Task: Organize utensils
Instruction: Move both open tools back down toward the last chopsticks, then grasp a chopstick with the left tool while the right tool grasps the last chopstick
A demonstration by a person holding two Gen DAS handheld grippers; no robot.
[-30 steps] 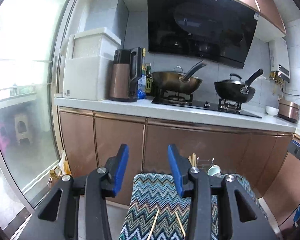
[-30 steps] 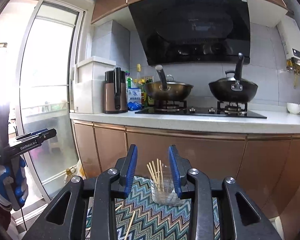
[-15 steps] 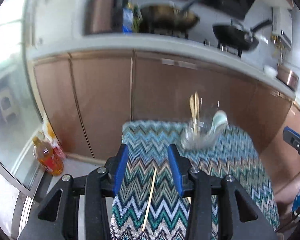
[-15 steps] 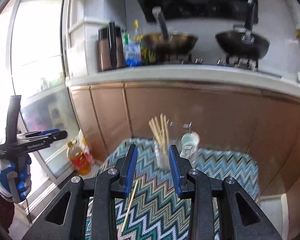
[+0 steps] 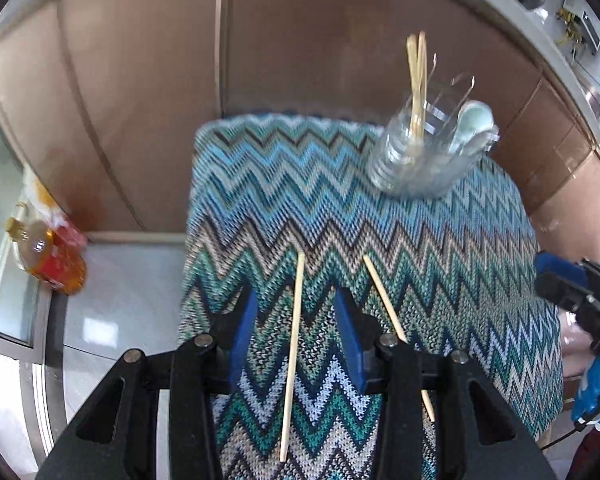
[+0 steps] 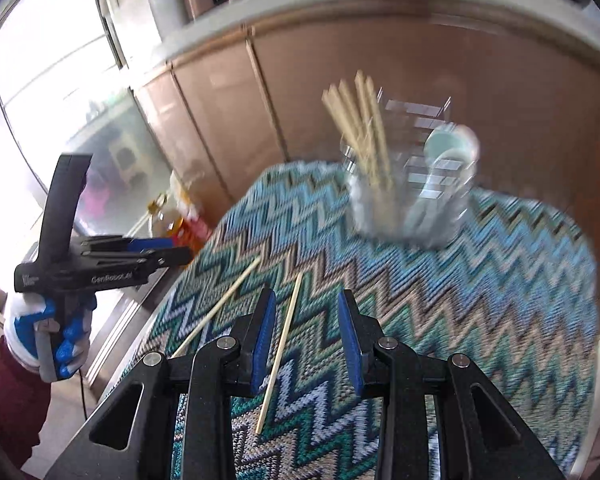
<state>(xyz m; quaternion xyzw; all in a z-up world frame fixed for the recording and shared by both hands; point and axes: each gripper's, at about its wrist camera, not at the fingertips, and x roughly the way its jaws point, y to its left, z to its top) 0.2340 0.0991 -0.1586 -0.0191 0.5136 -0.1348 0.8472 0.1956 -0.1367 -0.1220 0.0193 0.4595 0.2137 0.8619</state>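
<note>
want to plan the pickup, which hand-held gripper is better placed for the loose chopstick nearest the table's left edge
Left. In the left wrist view that chopstick lies lengthwise between the open pads of the left hand-held gripper. The right hand-held gripper is lined up over the other loose chopstick instead.

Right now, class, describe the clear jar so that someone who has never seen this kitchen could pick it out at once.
Find the zigzag cloth in front of the brown cabinets. At its far end, towards the right, stands the jar, upright. It is the only see-through thing there, chopsticks poke out of it, and a pale spoon stands close beside, while two more chopsticks lie flat on the cloth.
</note>
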